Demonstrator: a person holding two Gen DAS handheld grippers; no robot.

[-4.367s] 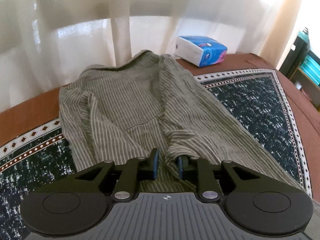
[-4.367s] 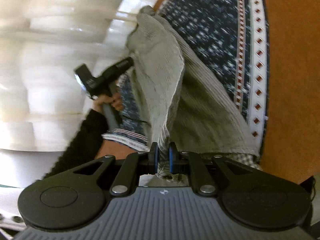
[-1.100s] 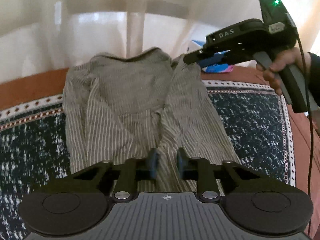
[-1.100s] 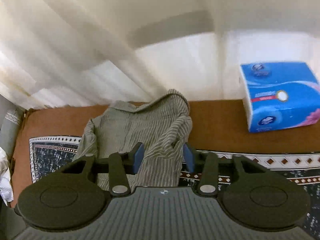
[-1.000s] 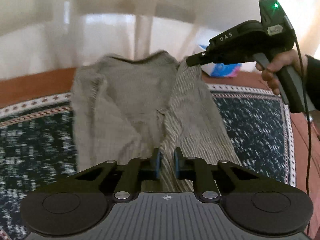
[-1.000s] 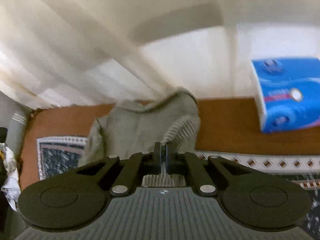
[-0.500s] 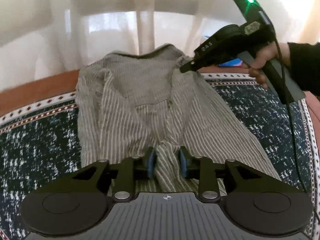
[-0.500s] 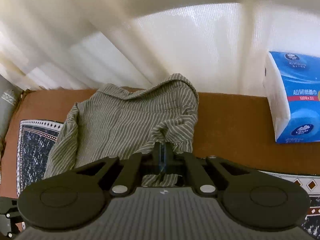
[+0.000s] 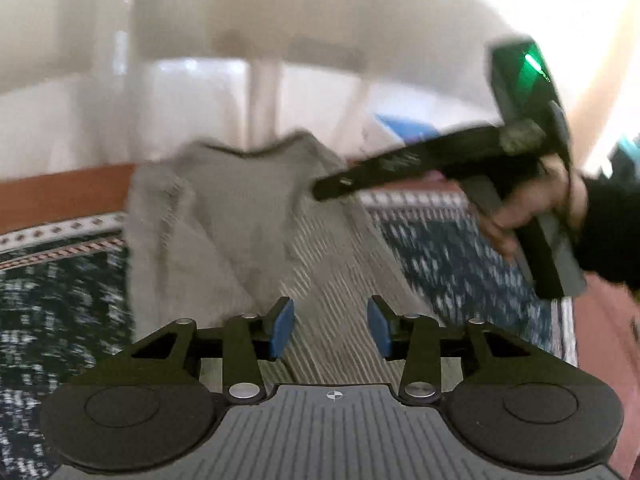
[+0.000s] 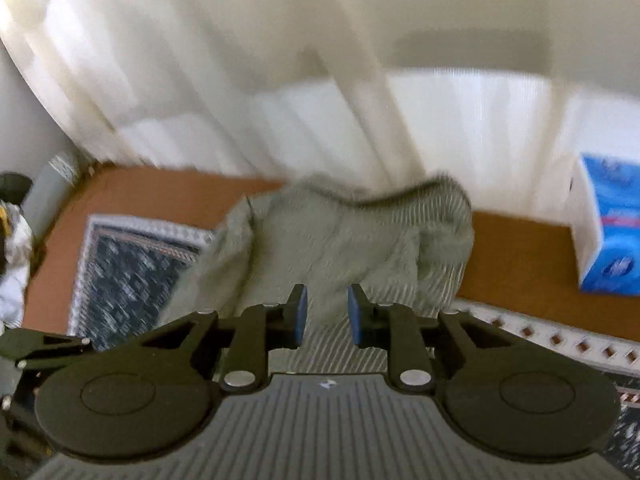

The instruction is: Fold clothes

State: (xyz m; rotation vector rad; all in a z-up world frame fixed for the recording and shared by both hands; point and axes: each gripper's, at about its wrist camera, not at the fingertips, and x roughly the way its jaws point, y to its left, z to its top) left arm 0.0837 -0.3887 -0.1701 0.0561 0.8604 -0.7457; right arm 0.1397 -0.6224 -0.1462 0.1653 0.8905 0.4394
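Observation:
A grey-green striped shirt (image 9: pixel 256 232) lies spread lengthwise on a dark patterned rug, collar toward the curtain. My left gripper (image 9: pixel 330 327) hovers over the shirt's near end, its jaws opening, blue pads apart, cloth beneath but not pinched. My right gripper (image 10: pixel 325 316) is over the shirt (image 10: pixel 340 240) near its collar, jaws opening, pads clear of the fabric. In the left wrist view the right gripper (image 9: pixel 320 192) shows as a black tool held by a hand (image 9: pixel 532 208), its tip at the shirt's right shoulder. Both views are blurred.
A blue and white tissue box (image 10: pixel 608 232) stands on the brown surface to the right of the collar. White curtains (image 10: pixel 280 80) hang behind. The dark rug (image 9: pixel 52 300) with its patterned border lies under the shirt. A white crumpled thing (image 10: pixel 12 264) sits far left.
Both grippers have let go of the shirt and their jaws have spread. The right gripper drew back from the collar fold it had pinched; the shirt lies flat.

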